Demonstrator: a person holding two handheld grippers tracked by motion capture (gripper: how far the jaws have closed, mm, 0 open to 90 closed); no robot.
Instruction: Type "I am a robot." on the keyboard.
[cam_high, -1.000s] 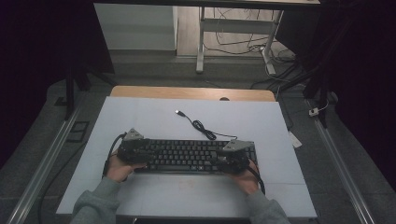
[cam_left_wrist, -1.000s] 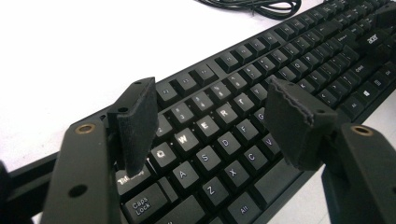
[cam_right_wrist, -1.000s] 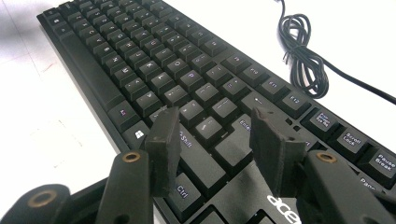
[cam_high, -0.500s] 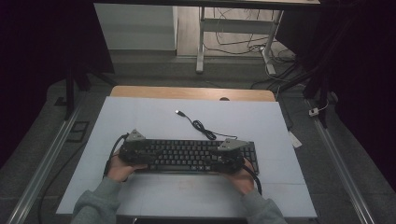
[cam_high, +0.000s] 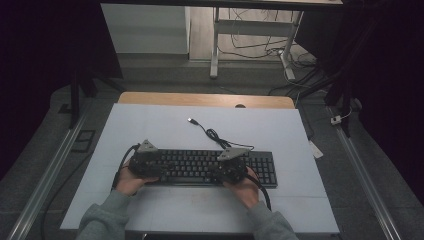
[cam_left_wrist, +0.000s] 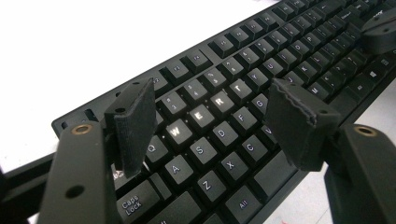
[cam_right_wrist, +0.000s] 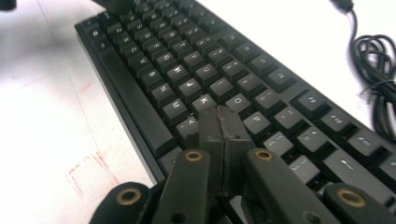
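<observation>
A black keyboard (cam_high: 200, 167) lies across the white table top (cam_high: 165, 125), its keys facing up. My left gripper (cam_high: 156, 168) hovers over the keyboard's left end. Its jaws stand open above the Q, W, E, R keys (cam_left_wrist: 212, 109), with nothing between them. My right gripper (cam_high: 229, 171) sits over the keys right of the middle. Its jaws have just been closing and are now shut, pads pressed together with nothing between them (cam_right_wrist: 219, 116), tips just above the K and L keys. The keyboard (cam_right_wrist: 187, 60) runs away from those tips.
The keyboard's black cable (cam_high: 215, 135) coils behind it and ends in a USB plug (cam_high: 191, 120); the coil (cam_right_wrist: 376, 60) lies to the right of the keys. A wooden strip (cam_high: 205, 100) edges the table's far side. Red pen marks (cam_right_wrist: 86, 175) are on the table top.
My right hand has slid left along the keyboard, from its right end to right of the middle. The left hand has kept still.
</observation>
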